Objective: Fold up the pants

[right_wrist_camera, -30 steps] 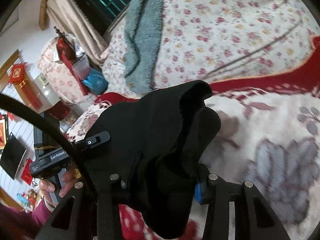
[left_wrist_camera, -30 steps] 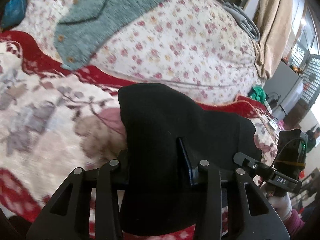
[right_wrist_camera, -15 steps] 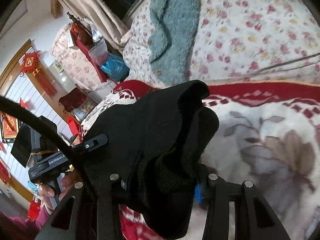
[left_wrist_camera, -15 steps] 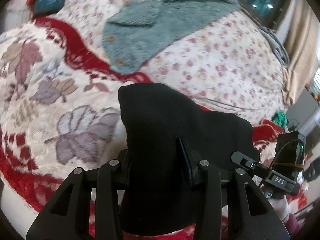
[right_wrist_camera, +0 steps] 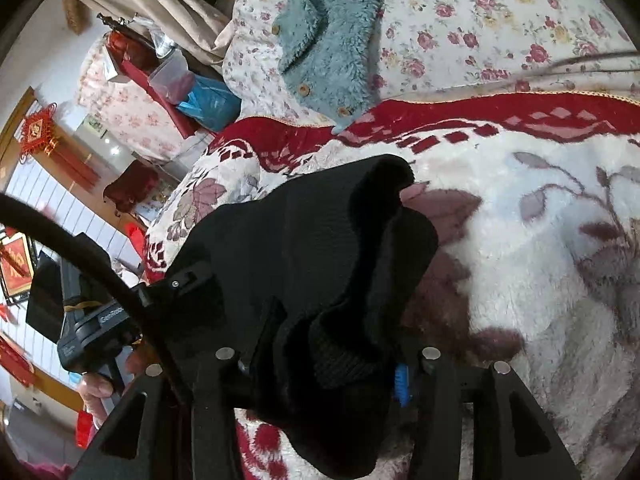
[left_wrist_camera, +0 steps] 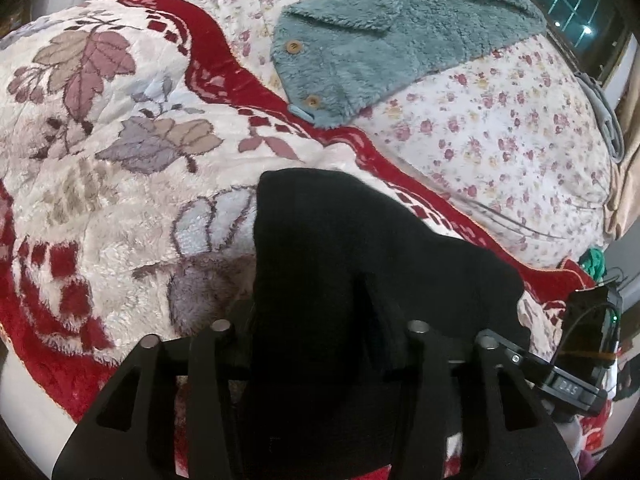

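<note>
The left gripper (left_wrist_camera: 316, 344) has its jaws opening with the black pants (left_wrist_camera: 360, 264) bunched between them, over the leaf-patterned blanket (left_wrist_camera: 120, 184) on the bed. The right gripper (right_wrist_camera: 324, 360) likewise has opening jaws around the pants (right_wrist_camera: 312, 248).

Black pants (left_wrist_camera: 340, 264) hang bunched between both grippers, just above the bed.

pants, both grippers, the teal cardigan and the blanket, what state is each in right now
pants: black, bunched, raised over the blanket, between both grippers' jaws
left gripper: jaws opening, pants between them
right gripper: jaws opening, pants between them
cardigan: teal, spread flat on the floral quilt, untouched
blanket: red and white, spread under the pants
</note>
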`<control>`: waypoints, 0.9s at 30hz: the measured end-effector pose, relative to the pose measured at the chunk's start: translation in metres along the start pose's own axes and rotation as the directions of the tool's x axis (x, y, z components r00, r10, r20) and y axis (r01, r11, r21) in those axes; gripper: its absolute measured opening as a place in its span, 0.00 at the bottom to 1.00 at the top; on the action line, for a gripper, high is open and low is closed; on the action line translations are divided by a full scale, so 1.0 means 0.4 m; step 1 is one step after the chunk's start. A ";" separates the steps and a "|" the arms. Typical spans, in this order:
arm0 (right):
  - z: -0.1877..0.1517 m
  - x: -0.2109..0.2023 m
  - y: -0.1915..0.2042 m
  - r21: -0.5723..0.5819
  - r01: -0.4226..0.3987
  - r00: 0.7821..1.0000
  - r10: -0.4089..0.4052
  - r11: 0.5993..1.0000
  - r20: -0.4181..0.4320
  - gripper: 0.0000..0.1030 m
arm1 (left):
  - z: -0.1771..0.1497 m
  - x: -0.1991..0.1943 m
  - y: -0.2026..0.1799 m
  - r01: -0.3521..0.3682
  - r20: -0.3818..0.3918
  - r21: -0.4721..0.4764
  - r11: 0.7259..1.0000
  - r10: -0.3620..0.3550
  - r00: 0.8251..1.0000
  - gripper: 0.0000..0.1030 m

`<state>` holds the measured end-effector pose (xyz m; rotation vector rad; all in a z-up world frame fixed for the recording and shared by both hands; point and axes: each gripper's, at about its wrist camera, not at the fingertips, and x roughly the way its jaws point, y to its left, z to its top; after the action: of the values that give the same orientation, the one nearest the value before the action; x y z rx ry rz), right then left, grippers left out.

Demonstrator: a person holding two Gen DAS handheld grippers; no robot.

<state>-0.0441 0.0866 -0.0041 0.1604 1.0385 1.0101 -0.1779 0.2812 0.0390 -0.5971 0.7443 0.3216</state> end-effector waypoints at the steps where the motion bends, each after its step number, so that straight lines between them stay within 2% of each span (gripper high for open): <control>1: 0.001 -0.001 -0.004 0.011 0.003 1.000 -0.002 1.000 -0.015 0.49 | -0.001 0.001 0.002 -0.012 -0.001 -0.009 1.000 0.012 1.000 0.60; 4: 0.004 -0.014 -0.012 0.038 -0.003 0.999 0.004 0.999 -0.036 0.50 | -0.002 -0.005 0.012 -0.019 -0.009 -0.044 0.999 0.018 1.000 0.63; 7: 0.001 -0.038 0.002 0.014 0.023 0.999 -0.022 1.000 -0.028 0.50 | -0.004 -0.018 0.007 -0.040 -0.004 -0.055 0.998 0.040 0.999 0.63; 12: -0.011 -0.075 0.034 -0.031 0.106 0.994 -0.106 0.994 -0.006 0.50 | -0.013 -0.052 -0.025 -0.122 0.038 -0.008 0.992 0.123 0.992 0.63; 15: -0.012 -0.107 0.054 -0.066 0.142 0.990 -0.140 0.988 0.033 0.49 | -0.019 -0.078 -0.044 -0.136 0.066 0.013 0.991 0.135 0.989 0.63; 19: -0.005 -0.152 0.080 -0.091 0.152 0.986 -0.145 0.984 0.086 0.50 | -0.024 -0.103 -0.076 -0.157 0.101 0.045 0.987 0.152 0.983 0.63; 27: -0.013 -0.153 0.134 -0.150 0.174 0.982 -0.159 0.973 0.105 0.50 | -0.049 -0.142 -0.145 -0.194 0.156 0.108 0.975 0.176 0.972 0.63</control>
<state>-0.0888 0.0687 0.0619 -0.0108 0.8686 0.9193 -0.2005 0.2196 0.0910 -0.3843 0.6748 0.4837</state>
